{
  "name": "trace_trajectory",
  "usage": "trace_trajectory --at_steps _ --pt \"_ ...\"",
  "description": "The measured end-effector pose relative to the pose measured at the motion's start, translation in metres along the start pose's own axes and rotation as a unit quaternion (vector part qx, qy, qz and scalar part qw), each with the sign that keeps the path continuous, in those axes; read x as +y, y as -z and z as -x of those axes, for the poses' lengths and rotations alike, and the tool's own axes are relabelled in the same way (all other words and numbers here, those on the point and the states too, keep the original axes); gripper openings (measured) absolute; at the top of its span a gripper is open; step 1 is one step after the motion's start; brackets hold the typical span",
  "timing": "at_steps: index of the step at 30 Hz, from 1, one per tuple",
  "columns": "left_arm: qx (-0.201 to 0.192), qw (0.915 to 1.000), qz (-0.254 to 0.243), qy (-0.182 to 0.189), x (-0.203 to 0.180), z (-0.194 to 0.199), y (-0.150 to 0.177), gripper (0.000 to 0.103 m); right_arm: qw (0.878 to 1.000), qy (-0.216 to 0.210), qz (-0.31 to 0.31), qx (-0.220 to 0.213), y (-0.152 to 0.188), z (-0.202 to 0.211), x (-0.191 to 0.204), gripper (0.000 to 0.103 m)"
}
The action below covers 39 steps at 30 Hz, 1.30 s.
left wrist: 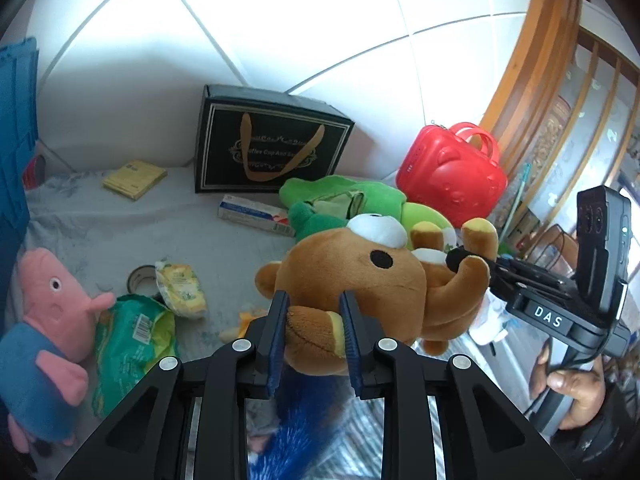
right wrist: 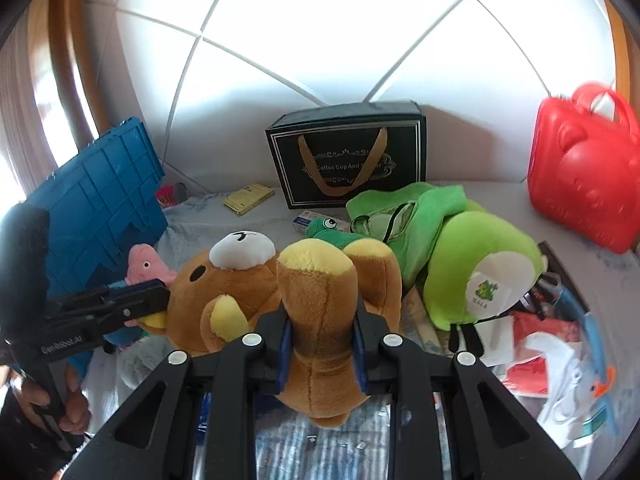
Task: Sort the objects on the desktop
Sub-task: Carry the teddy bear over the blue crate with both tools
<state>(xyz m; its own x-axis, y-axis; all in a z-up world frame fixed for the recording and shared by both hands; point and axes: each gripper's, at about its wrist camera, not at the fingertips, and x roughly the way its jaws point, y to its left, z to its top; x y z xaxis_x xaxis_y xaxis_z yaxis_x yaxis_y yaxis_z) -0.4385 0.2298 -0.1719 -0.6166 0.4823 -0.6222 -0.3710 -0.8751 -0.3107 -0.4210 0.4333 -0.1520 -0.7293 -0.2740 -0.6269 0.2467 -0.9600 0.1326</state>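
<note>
Both hand-held grippers clamp one brown plush bear (left wrist: 352,280): left gripper (left wrist: 314,320) on an ear, right gripper (right wrist: 322,340) on a leg.

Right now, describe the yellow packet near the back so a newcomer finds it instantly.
Find the black gift box with gold ribbon handles against the tiled wall. Left of it, on the grey cloth, lies the flat yellow packet. It's the only flat, square yellow item there; the other yellow wrapper nearer is crumpled.

Both claws are clamped on a brown plush bear (left wrist: 360,280), the left claw (left wrist: 316,332) on one limb, the right claw (right wrist: 322,344) on a leg, each held by a hand (left wrist: 572,392).
</note>
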Motion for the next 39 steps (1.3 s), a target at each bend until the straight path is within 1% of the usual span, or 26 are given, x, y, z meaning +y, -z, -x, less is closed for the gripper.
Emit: trace_trajectory --at_steps 3,9,13,16,19,23,28,31,33,35,39 --pt "-0.005 1.0000 -0.002 0.000 -0.003 0.017 0.003 0.025 1.000 0.005 0.017 -0.008 0.002 0.017 0.013 0.023" --pt "-0.025 0.9997 0.005 -0.005 -0.008 0.069 0.007 0.025 0.999 -0.015 0.048 -0.020 -0.002 0.056 0.040 0.023" --pt "-0.047 0.9985 -0.001 -0.029 -0.011 0.117 0.003 0.025 0.996 -0.040 0.069 -0.041 -0.013 0.085 0.066 0.023" --pt "-0.073 0.9957 0.002 -0.056 -0.010 0.165 -0.002 0.025 0.993 -0.062 0.087 -0.059 -0.025 0.105 0.092 0.023" --pt "-0.099 0.9917 0.004 -0.082 -0.006 0.211 -0.005 0.025 0.987 -0.087 0.108 -0.078 -0.038 0.126 0.124 0.023" --pt "-0.134 0.9839 0.005 -0.119 0.008 0.277 -0.006 0.025 0.977 -0.117 0.135 -0.113 -0.055 0.155 0.175 0.023" --pt "-0.175 0.9721 0.011 -0.156 0.037 0.357 -0.007 0.025 0.964 -0.152 0.165 -0.146 -0.079 0.180 0.251 0.023" --pt "-0.191 0.9665 0.017 -0.170 0.071 0.411 -0.008 0.025 0.954 -0.168 0.183 -0.167 -0.091 0.195 0.304 0.023" --pt "-0.194 0.9646 0.022 -0.177 0.096 0.440 -0.011 0.025 0.950 -0.177 0.189 -0.177 -0.099 0.200 0.342 0.023" --pt "-0.189 0.9634 0.024 -0.189 0.124 0.459 -0.013 0.025 0.948 -0.187 0.188 -0.179 -0.109 0.201 0.380 0.023" --pt "-0.178 0.9605 0.029 -0.212 0.180 0.497 -0.017 0.025 0.947 -0.197 0.185 -0.173 -0.125 0.184 0.450 0.023"
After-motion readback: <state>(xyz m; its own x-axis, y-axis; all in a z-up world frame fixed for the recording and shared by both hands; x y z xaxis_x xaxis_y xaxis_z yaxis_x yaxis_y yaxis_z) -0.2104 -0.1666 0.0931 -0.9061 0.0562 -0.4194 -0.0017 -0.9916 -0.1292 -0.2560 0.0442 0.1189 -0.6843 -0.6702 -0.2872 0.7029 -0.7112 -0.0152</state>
